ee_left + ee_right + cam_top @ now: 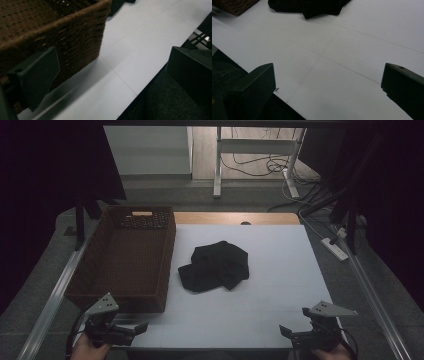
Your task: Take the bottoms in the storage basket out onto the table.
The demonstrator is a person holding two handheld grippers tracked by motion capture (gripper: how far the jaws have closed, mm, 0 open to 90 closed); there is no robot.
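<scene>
A crumpled black cloth lies near the middle of the white table top; its near edge shows at the top of the right gripper view. A brown woven basket stands on the left, with nothing visible inside it, and its near corner looms close in the left gripper view. My left gripper hovers at the table's front left, just before the basket, open with nothing between its jaws. At the front right corner my right gripper is open too, well short of the cloth.
The table's front edge runs right under both grippers. Metal rails flank the table on either side. Beyond the far edge stand a white desk frame and loose cables on the floor, with a power strip at the right.
</scene>
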